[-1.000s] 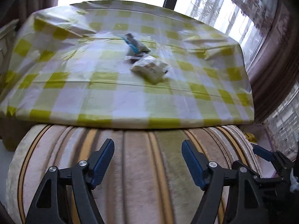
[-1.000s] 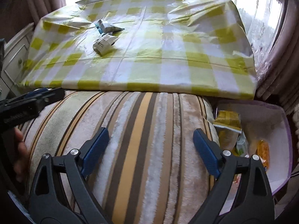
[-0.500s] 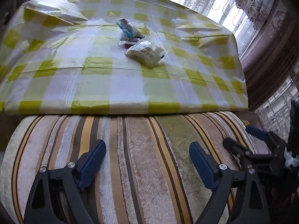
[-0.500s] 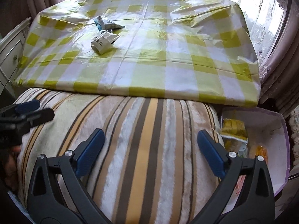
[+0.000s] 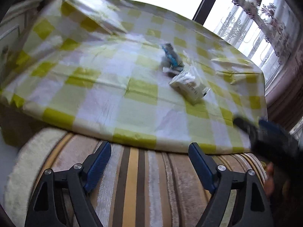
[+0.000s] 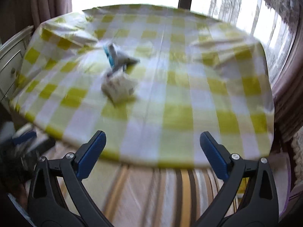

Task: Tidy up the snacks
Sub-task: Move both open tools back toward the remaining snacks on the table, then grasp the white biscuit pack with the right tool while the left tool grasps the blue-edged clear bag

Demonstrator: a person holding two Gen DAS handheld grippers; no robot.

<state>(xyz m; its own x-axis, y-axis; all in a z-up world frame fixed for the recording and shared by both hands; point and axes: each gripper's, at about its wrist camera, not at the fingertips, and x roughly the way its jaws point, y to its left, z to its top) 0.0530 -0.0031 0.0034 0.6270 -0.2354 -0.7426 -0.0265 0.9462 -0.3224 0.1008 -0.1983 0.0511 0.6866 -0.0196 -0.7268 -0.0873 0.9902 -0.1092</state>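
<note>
Two snack packets lie close together on the yellow-checked table (image 5: 75, 75): a white packet (image 5: 189, 87) and, behind it, a blue-and-grey packet (image 5: 172, 58). The right wrist view shows the white packet (image 6: 119, 89) and the blue-and-grey packet (image 6: 117, 56) left of centre, blurred. My left gripper (image 5: 149, 147) hovers over the striped cushion (image 5: 142, 179) short of the table edge; its jaws are closing with nothing between them. My right gripper (image 6: 152, 135) stands open and empty at the table's near edge. The right gripper (image 5: 250, 122) also shows blurred at the right of the left wrist view.
The striped cushion (image 6: 151, 189) lies in front of the table. A white drawer cabinet (image 6: 11, 64) stands to the left, and curtains (image 6: 284, 94) hang at the right beside the window. My left gripper (image 6: 24, 136) shows blurred at the lower left.
Both grippers have moved forward toward the table, so the packets look bigger. The right gripper now reaches the table edge, and the snack box at its lower right has slid out of sight.
</note>
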